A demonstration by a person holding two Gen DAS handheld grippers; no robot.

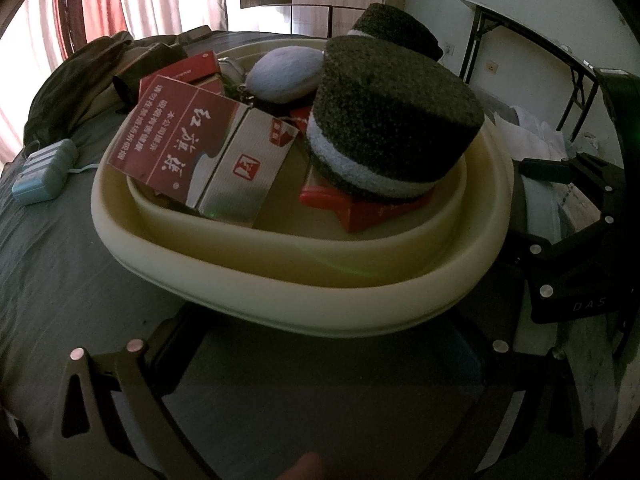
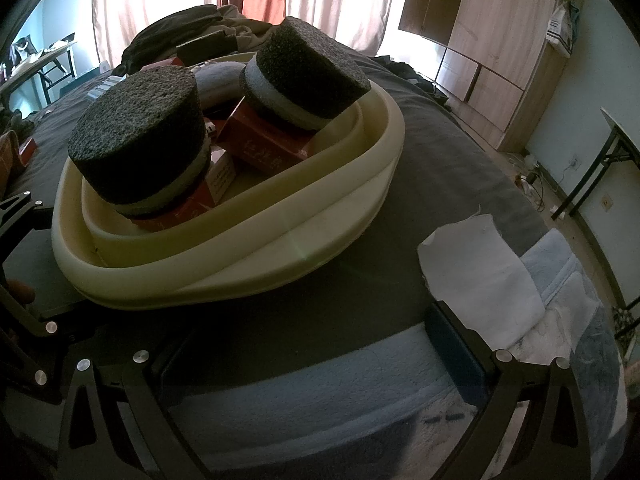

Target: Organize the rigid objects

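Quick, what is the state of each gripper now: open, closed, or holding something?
Left gripper: open, holding nothing; its fingers sit spread before the cream oval plastic basin.
Right gripper: open, holding nothing, over the grey bed cover.

The big red box (image 1: 188, 140) hides what lies under it in the tub (image 1: 280, 292). The near sponge (image 1: 392, 120) covers most of a red box (image 1: 360, 208) – and the far sponge (image 1: 396, 30) is partly behind it. The small print on the box is too blurry to read.
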